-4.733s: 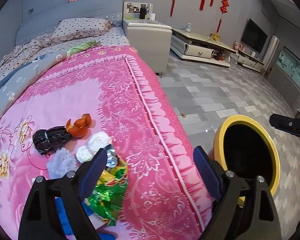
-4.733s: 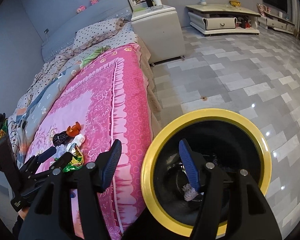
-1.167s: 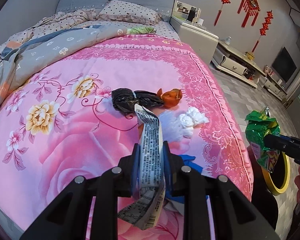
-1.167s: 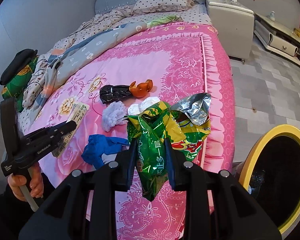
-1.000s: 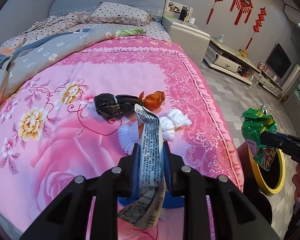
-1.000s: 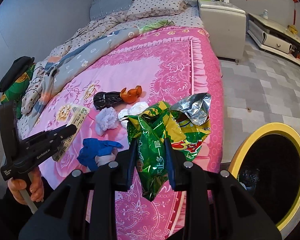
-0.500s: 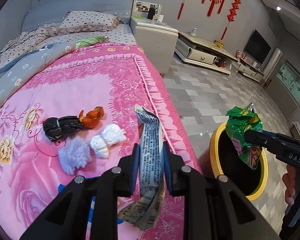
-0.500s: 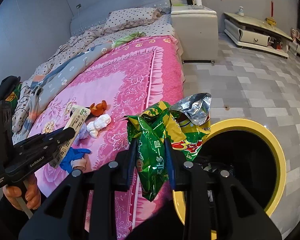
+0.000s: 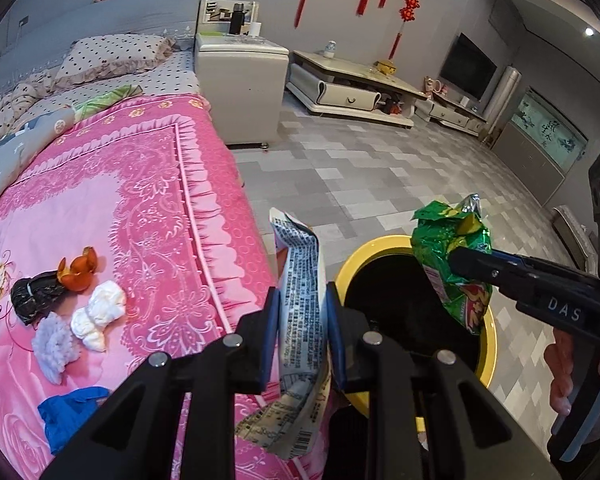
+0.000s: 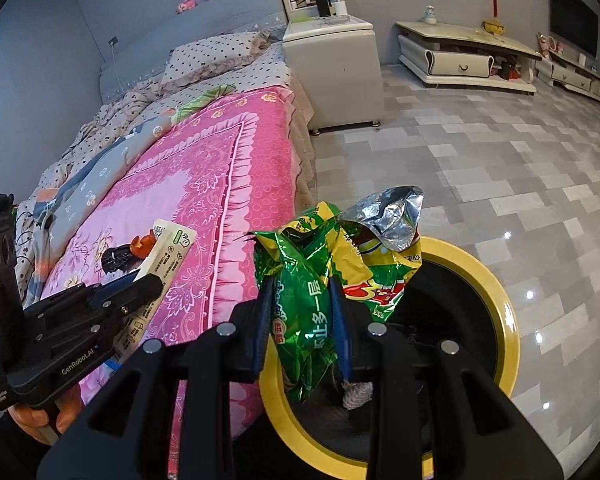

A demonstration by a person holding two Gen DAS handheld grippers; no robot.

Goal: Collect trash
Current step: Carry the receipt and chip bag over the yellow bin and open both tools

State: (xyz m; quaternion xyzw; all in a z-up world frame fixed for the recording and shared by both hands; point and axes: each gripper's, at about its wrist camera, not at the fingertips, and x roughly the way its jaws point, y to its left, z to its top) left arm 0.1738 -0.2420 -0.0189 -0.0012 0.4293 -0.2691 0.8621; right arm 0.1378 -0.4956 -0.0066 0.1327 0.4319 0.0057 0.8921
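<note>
My left gripper (image 9: pixel 302 312) is shut on a flattened white printed carton (image 9: pixel 302 280), held over the bed's edge beside the yellow-rimmed black bin (image 9: pixel 490 344). My right gripper (image 10: pixel 302 304) is shut on a crumpled green and yellow foil snack bag (image 10: pixel 308 308) that hangs above the bin (image 10: pixel 496 300). In the left wrist view that snack bag (image 9: pixel 448 256) and the right gripper (image 9: pixel 466 262) sit over the bin's mouth. The left gripper (image 10: pixel 150 280) with the carton (image 10: pixel 168 244) shows at the left of the right wrist view. A grey wad lies inside the bin.
On the pink bedspread (image 9: pixel 120 208) lie a black bag (image 9: pixel 34 292), orange peel (image 9: pixel 78 270), white tissue wads (image 9: pixel 98 312), a grey wad (image 9: pixel 54 346) and a blue glove (image 9: pixel 72 408). A white nightstand (image 9: pixel 240 92) stands beyond the bed. Grey tiled floor (image 9: pixel 364 168) surrounds the bin.
Both grippers have swung right from over the bed toward the bin, each still holding its trash. The snack bag is now above the bin's opening.
</note>
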